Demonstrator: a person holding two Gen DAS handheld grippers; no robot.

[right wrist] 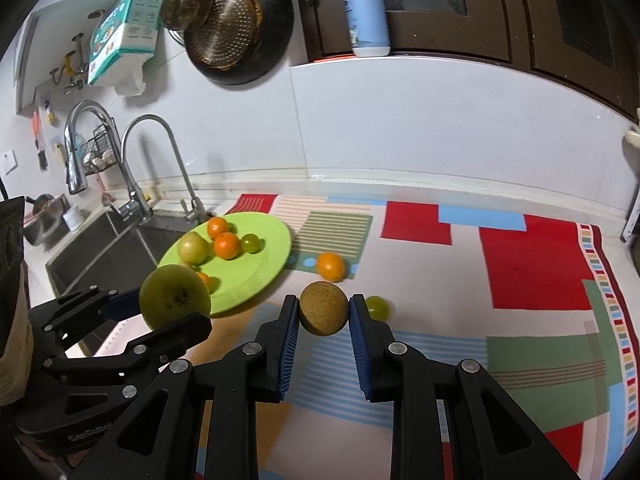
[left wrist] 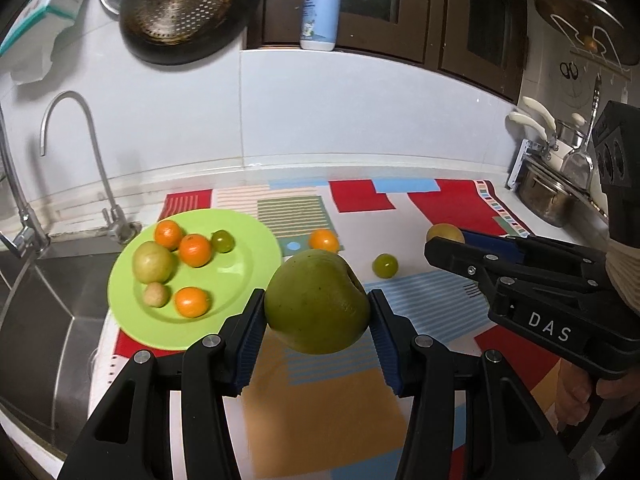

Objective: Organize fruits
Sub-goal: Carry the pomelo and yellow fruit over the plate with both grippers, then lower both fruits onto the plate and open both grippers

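Large green apple (left wrist: 316, 300), smooth, perhaps bruised

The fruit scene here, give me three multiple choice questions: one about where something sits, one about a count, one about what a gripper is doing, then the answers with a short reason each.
1. Where does the green plate sit?
A. beside the sink
B. inside the sink
C. against the pots on the right

2. How many orange fruits lie on the plate?
A. one
B. three
C. five

3. What is the left gripper doing?
A. hanging open with nothing in it
B. pressing on the plate
C. gripping a large green fruit

Answers:
1. A: the plate rests on the patterned mat at its end next to the sink.
2. B: the left wrist view shows three orange fruits on the plate, plus one orange fruit lying loose on the mat.
3. C: both pads press on the large green fruit, which is held off the mat.
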